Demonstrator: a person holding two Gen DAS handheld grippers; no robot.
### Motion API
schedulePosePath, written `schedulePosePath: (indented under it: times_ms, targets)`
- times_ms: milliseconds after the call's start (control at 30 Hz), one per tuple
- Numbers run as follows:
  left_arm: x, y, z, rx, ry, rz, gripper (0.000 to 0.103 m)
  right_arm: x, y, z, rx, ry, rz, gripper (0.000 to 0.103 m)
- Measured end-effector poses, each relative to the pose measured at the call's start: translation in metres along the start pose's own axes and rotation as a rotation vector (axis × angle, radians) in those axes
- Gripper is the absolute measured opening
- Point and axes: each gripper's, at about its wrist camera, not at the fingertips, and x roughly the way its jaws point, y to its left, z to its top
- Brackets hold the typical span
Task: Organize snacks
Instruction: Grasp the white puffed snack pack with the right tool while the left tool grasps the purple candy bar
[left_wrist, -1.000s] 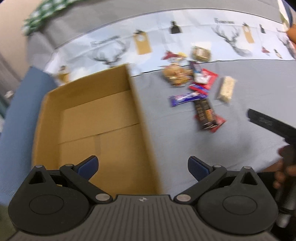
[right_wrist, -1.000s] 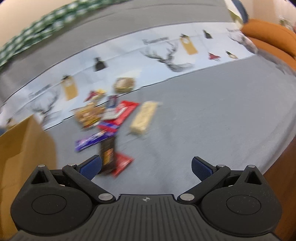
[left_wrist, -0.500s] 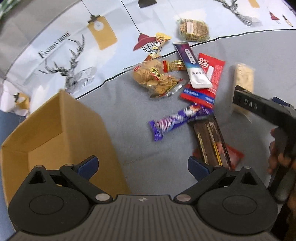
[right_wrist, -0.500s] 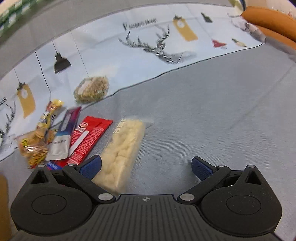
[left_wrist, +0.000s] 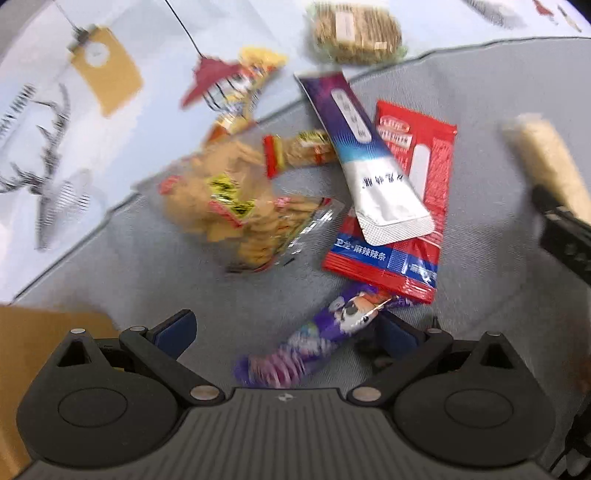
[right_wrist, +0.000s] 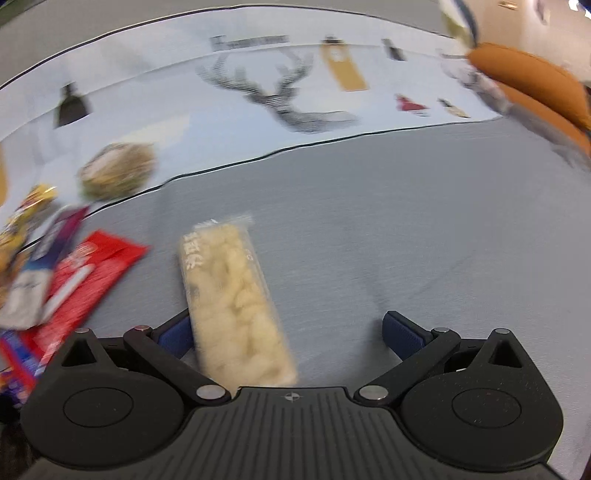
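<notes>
My left gripper (left_wrist: 286, 330) is open low over the grey cloth, and a purple wrapped bar (left_wrist: 314, 343) lies between its blue fingers. Ahead of it lie a red spicy-strip packet (left_wrist: 410, 206), a white and purple pouch (left_wrist: 369, 166), a clear bag of biscuits (left_wrist: 236, 206) and a round oat cake (left_wrist: 356, 31). My right gripper (right_wrist: 290, 330) is open too, with a pale puffed-rice bar (right_wrist: 232, 302) lying lengthwise between its fingers, close to the left finger (right_wrist: 177, 334). The same bar (left_wrist: 546, 162) shows at the right of the left wrist view.
A corner of the cardboard box (left_wrist: 44, 325) sits at the lower left of the left wrist view. The other gripper's black body (left_wrist: 565, 240) enters from the right. An orange cushion (right_wrist: 535, 85) lies at the far right. Bare grey cloth (right_wrist: 424, 221) stretches right of the rice bar.
Both grippers have dropped closer to the snacks. The left one moved right off the box until the purple bar came between its fingers; the right one closed in on the rice bar.
</notes>
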Motion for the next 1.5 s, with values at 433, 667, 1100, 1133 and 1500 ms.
schedulePosePath:
  times_ms: [433, 667, 1100, 1133, 1500]
  targets:
    - [0.013, 0.033, -0.007, -0.115, 0.056, -0.133, 0.103, 0.003, -0.003, -0.004, 0.003, -0.034, -0.019, 0.102]
    - [0.012, 0.030, -0.009, -0.106, 0.072, -0.135, 0.103, 0.002, 0.002, -0.007, -0.005, -0.056, -0.029, 0.102]
    - [0.019, 0.033, -0.006, -0.120, 0.104, -0.132, 0.103, 0.002, 0.002, -0.007, -0.003, -0.067, -0.028, 0.102]
    - [0.020, 0.033, -0.005, -0.122, 0.107, -0.131, 0.103, 0.002, 0.002, -0.007, -0.004, -0.067, -0.029, 0.102]
    - [0.015, 0.028, -0.016, -0.084, 0.114, -0.127, 0.089, 0.002, 0.002, -0.006, -0.009, -0.062, -0.026, 0.102]
